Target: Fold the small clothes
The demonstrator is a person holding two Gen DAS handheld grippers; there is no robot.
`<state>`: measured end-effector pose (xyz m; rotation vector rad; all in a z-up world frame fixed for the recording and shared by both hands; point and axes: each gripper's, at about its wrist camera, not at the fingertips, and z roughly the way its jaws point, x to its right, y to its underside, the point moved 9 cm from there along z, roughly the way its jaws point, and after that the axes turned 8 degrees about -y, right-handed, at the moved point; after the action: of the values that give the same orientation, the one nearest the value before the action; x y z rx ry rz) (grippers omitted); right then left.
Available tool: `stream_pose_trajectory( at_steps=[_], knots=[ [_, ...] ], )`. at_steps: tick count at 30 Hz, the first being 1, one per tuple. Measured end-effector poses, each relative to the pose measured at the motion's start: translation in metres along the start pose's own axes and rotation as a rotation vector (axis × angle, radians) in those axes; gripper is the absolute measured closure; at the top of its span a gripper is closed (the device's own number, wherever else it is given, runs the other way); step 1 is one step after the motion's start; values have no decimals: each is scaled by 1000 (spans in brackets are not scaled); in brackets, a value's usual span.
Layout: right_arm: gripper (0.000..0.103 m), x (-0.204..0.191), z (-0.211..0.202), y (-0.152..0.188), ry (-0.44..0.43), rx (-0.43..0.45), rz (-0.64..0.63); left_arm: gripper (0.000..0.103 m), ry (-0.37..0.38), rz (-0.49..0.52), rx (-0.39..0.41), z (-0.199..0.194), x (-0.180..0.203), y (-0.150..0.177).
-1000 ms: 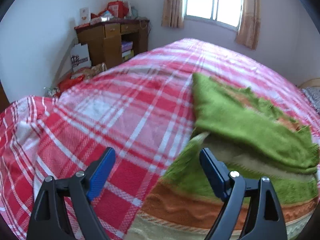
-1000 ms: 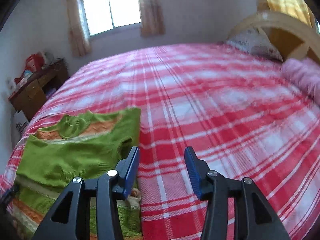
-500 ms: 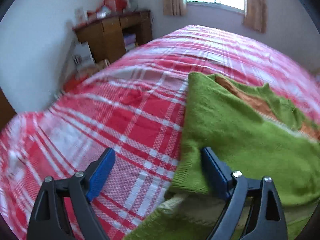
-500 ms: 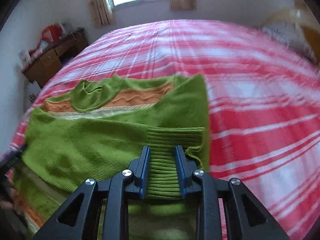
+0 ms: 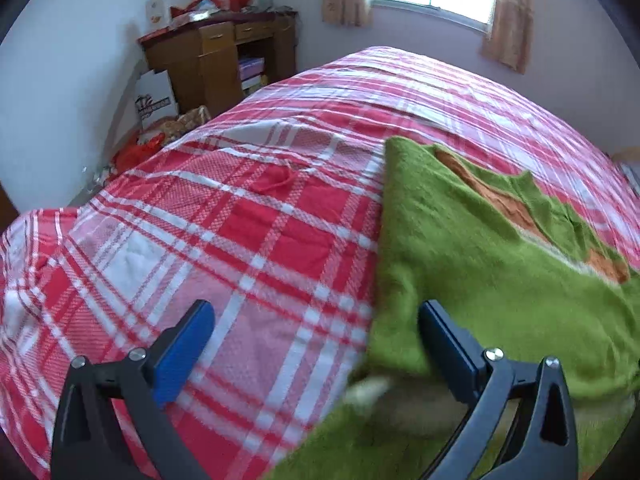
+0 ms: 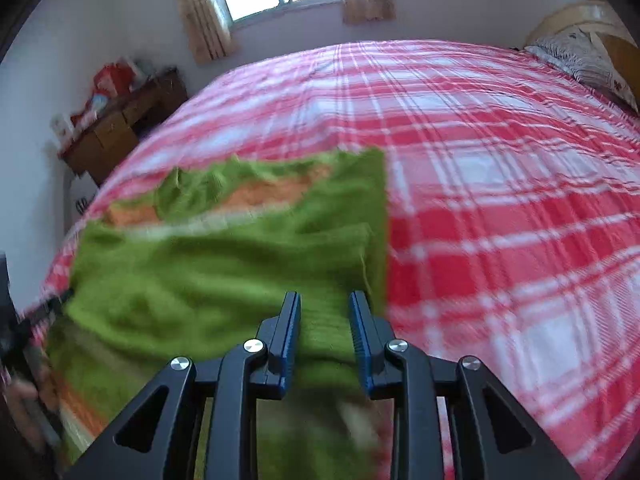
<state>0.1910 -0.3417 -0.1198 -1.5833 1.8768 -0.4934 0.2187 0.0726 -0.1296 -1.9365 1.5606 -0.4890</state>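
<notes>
Folding partway: green knit sweater with orange bands [image 6: 224, 264] has sleeves laid across; right gripper [image 6: 324, 320] pinches its cuff, left gripper [image 5: 316, 344] gapes empty; body fold remains.

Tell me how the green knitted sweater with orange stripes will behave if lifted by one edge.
The green knitted sweater with orange stripes probably droops: it lies in soft folds on the red plaid bedspread. Its fuzzy knit likely grips the right gripper fingers rather than slipping.
</notes>
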Motion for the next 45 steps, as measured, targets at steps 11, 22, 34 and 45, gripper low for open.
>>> stream_pose_trajectory(
  at_steps=[11, 22, 34, 45],
  knots=[
    [46, 29, -135, 122, -126, 75, 128, 0, 172, 153, 144, -98, -38, 70],
    [46, 3, -150, 221, -230, -98, 117, 0, 194, 239, 153, -125, -61, 118],
    [70, -54, -150, 280, -314, -291, -1, 0, 228, 193, 200, -146, -91, 117],
    [90, -60, -153, 271, -471, -291, 161, 0, 209, 143, 218, -141, -119, 103]
  ],
)
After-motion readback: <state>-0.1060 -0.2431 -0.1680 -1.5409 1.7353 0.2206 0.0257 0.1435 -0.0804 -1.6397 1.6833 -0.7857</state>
